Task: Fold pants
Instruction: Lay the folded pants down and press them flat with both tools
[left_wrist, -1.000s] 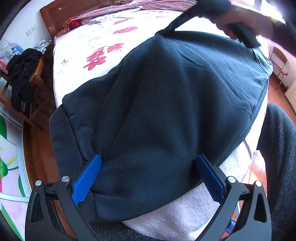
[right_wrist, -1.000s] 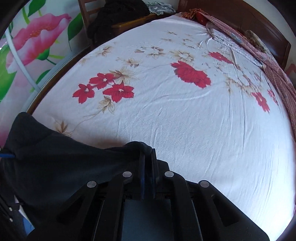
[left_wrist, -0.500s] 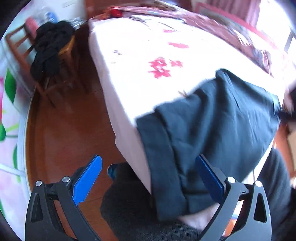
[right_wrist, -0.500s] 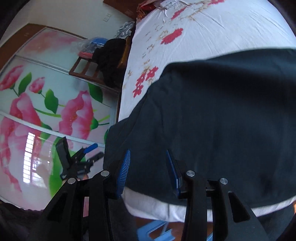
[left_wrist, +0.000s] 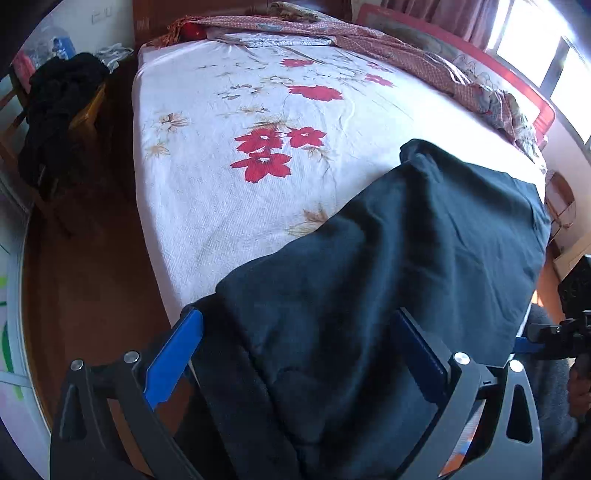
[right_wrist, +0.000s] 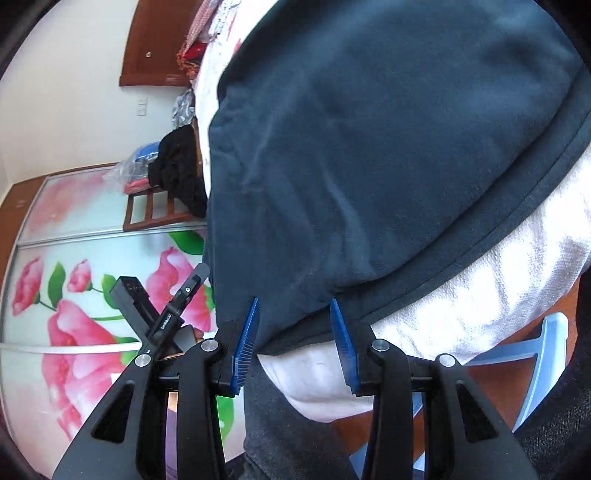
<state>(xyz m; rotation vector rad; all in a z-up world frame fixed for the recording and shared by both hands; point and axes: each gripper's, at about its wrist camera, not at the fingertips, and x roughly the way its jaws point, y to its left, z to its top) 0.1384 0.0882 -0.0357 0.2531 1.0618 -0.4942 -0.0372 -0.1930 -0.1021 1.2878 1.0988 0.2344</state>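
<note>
The dark navy pants (left_wrist: 388, 280) lie folded across the near corner of the bed (left_wrist: 229, 206), one end hanging over the bed's edge. My left gripper (left_wrist: 295, 328) is open, its blue fingers on either side of the hanging end. The pants fill the right wrist view (right_wrist: 388, 147). My right gripper (right_wrist: 293, 314) is open, its blue fingers just below the pants' near edge, holding nothing. The left gripper shows in the right wrist view (right_wrist: 173, 306), and the right gripper at the left wrist view's right edge (left_wrist: 554, 336).
The bed has a white sheet with red flowers. A wooden chair with dark clothes (left_wrist: 55, 110) stands left of it on a wooden floor (left_wrist: 92, 295). A floral wardrobe door (right_wrist: 74, 295) is behind. A blue stool (right_wrist: 546, 354) stands by the bed.
My right gripper let go of the pants, opened and drew back to the near edge. My left gripper swung away over the floor and came back over the hanging end, still open.
</note>
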